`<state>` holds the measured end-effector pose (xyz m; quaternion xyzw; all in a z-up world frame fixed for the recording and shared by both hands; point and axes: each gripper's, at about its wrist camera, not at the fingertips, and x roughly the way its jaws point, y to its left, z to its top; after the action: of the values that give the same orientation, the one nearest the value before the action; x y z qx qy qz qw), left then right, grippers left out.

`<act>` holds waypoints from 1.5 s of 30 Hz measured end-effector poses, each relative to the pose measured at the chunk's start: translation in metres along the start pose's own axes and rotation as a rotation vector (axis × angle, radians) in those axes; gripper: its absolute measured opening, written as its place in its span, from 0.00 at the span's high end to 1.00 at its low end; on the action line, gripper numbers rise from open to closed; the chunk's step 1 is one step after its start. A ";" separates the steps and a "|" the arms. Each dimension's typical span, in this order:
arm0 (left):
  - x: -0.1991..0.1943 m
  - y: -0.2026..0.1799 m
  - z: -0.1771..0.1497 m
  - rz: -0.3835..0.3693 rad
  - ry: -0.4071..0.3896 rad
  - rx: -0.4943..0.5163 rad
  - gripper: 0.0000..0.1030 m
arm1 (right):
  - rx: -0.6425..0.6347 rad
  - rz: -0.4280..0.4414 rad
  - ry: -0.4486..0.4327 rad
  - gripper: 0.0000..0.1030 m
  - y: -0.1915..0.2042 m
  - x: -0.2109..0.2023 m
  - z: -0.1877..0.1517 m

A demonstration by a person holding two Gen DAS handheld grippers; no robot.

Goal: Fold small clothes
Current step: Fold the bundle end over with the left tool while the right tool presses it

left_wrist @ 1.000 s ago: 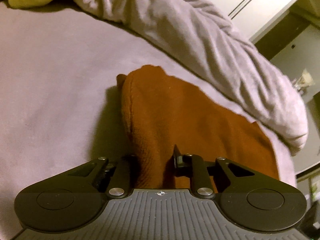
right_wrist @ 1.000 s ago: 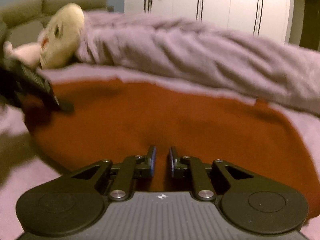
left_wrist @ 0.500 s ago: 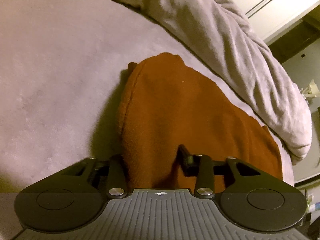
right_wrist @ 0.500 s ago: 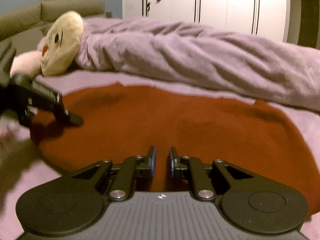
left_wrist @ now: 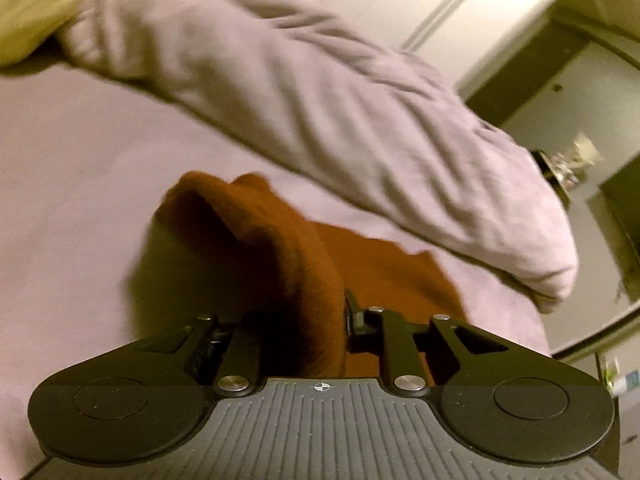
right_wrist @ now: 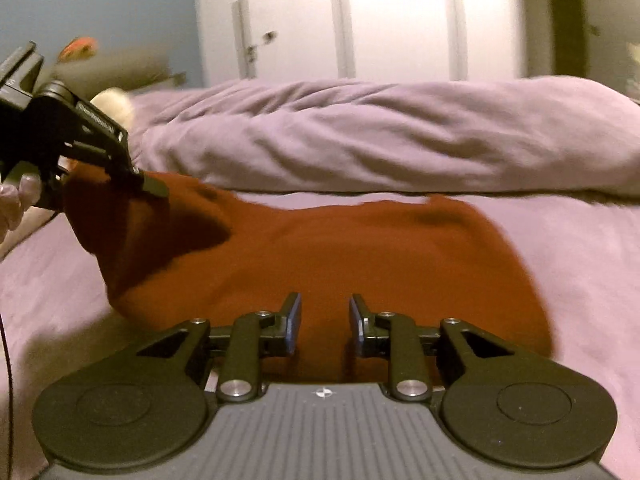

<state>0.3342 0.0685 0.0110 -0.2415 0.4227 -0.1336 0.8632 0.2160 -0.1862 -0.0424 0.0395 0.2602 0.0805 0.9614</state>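
Observation:
A rust-brown garment lies spread on the lilac bed sheet. My left gripper is shut on the garment's left edge and holds that edge lifted off the bed; the cloth hides its left finger. It also shows in the right wrist view, raised at the far left with cloth hanging from it. My right gripper is slightly open and empty, low over the garment's near edge.
A bunched lilac duvet lies across the bed behind the garment. A cream plush toy sits at the far left. White wardrobe doors stand behind the bed. The bed's right edge shows in the left wrist view.
My left gripper has lifted the garment's left edge up off the bed. My right gripper's jaws have parted a little.

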 end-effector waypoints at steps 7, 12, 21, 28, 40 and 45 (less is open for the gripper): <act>0.061 -0.090 -0.046 0.025 0.043 0.217 0.75 | 0.112 -0.078 -0.007 0.74 -0.051 -0.024 -0.002; 0.094 -0.108 -0.079 0.054 0.127 0.393 0.49 | 0.127 -0.096 0.006 0.67 -0.067 -0.032 -0.009; -0.005 -0.071 -0.076 -0.032 -0.055 0.310 0.29 | 0.170 -0.076 -0.001 0.65 -0.077 -0.030 -0.006; 0.001 -0.011 -0.077 0.177 -0.037 0.233 0.29 | 0.136 0.021 -0.072 0.65 -0.048 -0.018 0.034; 0.016 -0.001 -0.096 0.145 0.023 0.253 0.21 | 0.194 0.034 0.151 0.87 -0.071 0.056 0.004; 0.010 0.000 -0.102 0.158 0.014 0.256 0.19 | 0.260 0.069 0.132 0.79 -0.079 0.044 0.020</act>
<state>0.2591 0.0330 -0.0496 -0.0945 0.4262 -0.1196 0.8917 0.2742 -0.2572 -0.0558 0.1673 0.3298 0.0813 0.9255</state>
